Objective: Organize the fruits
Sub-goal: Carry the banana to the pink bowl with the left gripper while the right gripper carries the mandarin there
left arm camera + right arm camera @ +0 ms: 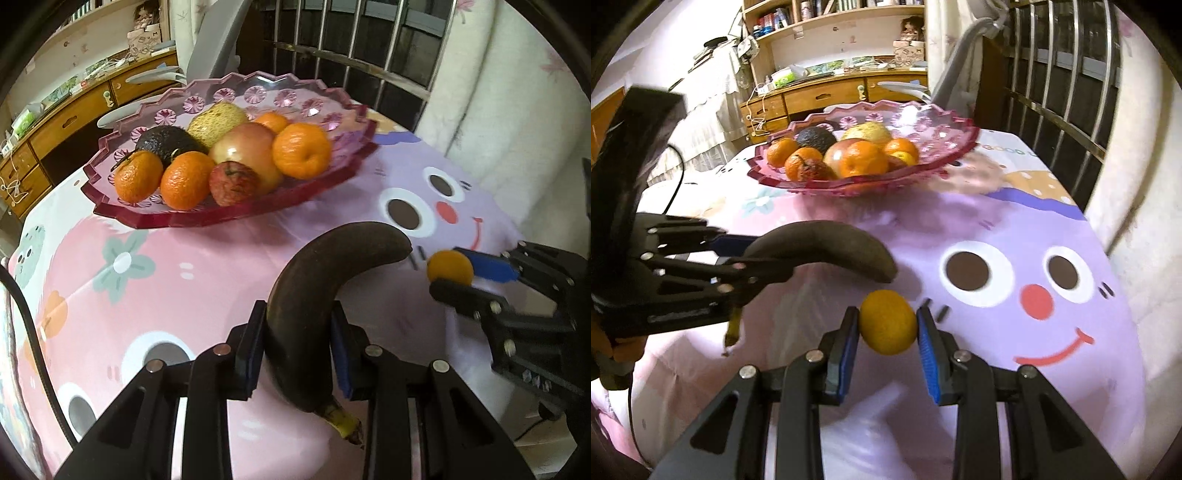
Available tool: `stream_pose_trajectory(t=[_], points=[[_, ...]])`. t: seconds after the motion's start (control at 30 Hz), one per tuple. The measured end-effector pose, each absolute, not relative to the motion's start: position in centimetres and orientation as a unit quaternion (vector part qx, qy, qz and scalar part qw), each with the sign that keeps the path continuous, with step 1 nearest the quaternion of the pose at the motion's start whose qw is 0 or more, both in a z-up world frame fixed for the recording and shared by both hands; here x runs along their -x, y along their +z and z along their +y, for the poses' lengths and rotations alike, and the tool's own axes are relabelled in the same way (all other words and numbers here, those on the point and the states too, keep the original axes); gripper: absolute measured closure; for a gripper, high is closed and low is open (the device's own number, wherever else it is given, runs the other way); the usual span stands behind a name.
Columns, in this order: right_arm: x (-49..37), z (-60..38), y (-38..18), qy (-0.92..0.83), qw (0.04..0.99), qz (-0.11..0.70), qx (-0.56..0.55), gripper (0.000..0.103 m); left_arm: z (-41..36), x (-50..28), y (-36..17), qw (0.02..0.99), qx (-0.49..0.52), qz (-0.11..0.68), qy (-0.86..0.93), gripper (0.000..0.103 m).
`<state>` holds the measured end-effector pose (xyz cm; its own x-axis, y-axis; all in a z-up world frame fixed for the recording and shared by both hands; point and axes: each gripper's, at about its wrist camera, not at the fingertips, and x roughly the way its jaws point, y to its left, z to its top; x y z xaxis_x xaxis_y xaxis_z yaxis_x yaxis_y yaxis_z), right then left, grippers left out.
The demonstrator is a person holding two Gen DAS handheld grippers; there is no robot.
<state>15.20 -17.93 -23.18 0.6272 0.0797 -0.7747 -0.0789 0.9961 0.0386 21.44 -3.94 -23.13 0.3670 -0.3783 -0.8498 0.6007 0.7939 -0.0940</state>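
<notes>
Open tablecloth [1015,229] is left between the grippers and the pink fruit bowl [122,218]. The bowl's near half is crowded with tangerines [184,181]; window bars [1071,92] close off the right.

Fruit tray [236,218] upper centre looked like glossy translucent pink plastic w/ faceted rim. Tablecloth [207,258] was smooth printed cloth, faint sheen. Banana [306,295] skin was matt, dark. Small orange [888,322] was dimpled, matt. Drawers [66,125] upper left were varnished wood.

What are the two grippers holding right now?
Left gripper: shut on the dark banana.
Right gripper: shut on the small orange.
</notes>
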Motion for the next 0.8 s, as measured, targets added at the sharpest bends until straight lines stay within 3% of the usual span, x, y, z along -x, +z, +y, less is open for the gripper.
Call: stream_pose_trajectory(t=[0.33, 0.8], points=[[-15.2, -21.9, -19.7, 0.017, 0.910, 0.415, -0.020, 0.071, -4.2, -19.7, -17.9, 0.825, -0.095, 0.462, -0.310, 0.073], [-21.8, -21.5, -14.9, 0.040, 0.929, 0.368, -0.003, 0.071, -2.4, -27.3, -8.3, 0.894, -0.073, 0.355, -0.263, 0.073]])
